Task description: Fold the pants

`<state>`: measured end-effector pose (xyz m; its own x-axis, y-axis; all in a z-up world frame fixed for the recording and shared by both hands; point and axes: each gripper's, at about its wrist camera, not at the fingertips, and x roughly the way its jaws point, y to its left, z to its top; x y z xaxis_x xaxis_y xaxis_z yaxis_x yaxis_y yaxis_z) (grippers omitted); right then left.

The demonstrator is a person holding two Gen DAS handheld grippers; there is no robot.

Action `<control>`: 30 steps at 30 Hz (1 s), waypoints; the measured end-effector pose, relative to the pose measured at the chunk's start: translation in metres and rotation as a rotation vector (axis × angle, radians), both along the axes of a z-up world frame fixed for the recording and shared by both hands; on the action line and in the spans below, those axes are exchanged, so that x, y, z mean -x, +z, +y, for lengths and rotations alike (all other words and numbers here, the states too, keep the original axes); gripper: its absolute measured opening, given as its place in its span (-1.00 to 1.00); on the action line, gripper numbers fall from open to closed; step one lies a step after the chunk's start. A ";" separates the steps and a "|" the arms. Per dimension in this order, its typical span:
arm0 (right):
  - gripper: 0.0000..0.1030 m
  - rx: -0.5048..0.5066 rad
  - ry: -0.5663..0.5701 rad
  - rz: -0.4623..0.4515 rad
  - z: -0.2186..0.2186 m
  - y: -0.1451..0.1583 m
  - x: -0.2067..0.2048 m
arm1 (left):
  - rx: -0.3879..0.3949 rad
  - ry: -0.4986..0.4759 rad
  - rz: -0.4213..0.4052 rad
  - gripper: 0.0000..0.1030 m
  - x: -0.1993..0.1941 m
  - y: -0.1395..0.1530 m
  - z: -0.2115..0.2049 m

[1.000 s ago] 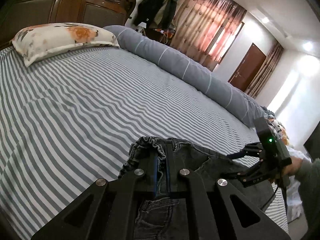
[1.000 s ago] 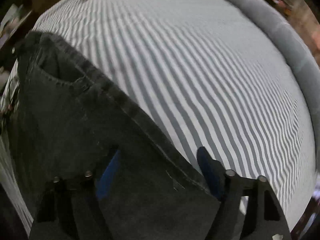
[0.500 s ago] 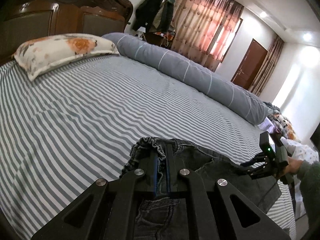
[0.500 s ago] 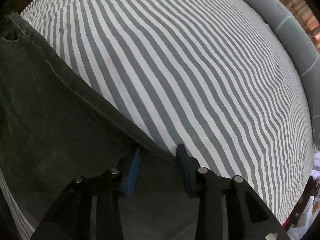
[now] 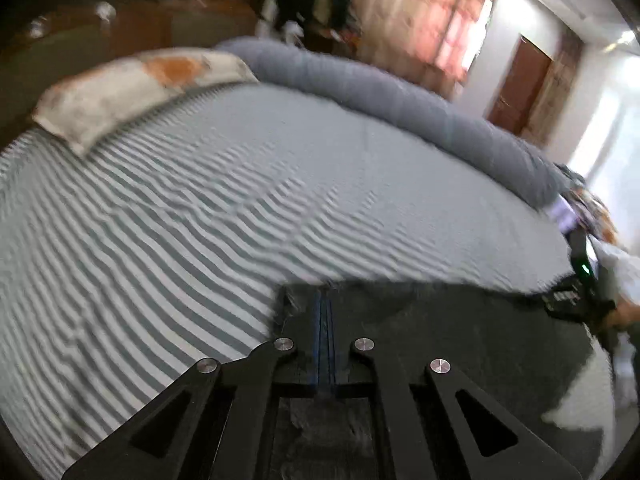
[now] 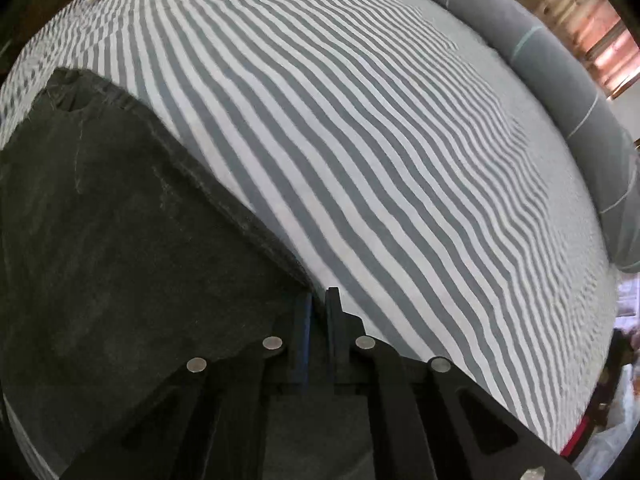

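The left tongs (image 5: 323, 312) are clamped on the edge of the dark denim pants (image 5: 460, 336), and the right tongs (image 6: 318, 308) pinch the hem edge of the same pants (image 6: 120, 240). The pants lie spread on the striped bed (image 6: 380, 120), beside a grey bolster (image 5: 400, 100).

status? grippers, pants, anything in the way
Left gripper shut on pants. Right gripper shut on pants edge. Pants on bed. Nothing blocking.

A bed (image 6: 400, 140) in grey-and-white striped sheeting is carrying dark pants (image 6: 120, 248) along its near edge, a floral pillow (image 5: 132, 92) by the headboard and a long grey bolster (image 5: 400, 108) along the far side.
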<state>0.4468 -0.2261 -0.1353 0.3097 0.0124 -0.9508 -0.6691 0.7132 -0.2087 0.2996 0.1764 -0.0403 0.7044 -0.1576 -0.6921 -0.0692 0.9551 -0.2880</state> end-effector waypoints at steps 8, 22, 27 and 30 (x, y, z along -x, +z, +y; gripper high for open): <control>-0.91 0.022 -0.045 -0.040 0.016 0.003 0.016 | 0.071 -0.060 0.122 -0.14 -0.014 -0.032 0.015; -0.91 0.026 -0.079 -0.050 0.034 0.001 0.007 | 0.185 -0.112 0.217 -0.12 -0.062 -0.083 0.016; -0.91 0.017 -0.092 -0.049 0.031 -0.006 0.004 | 0.197 -0.096 0.200 -0.12 -0.080 -0.080 0.012; -0.89 0.002 -0.105 -0.058 0.030 -0.007 0.001 | 0.195 -0.097 0.183 -0.53 -0.082 -0.078 0.011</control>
<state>0.4458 -0.1964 -0.1421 0.3635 -0.0246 -0.9313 -0.5776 0.7784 -0.2460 0.3818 0.1874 -0.1188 0.5454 -0.3609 -0.7565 -0.0484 0.8875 -0.4583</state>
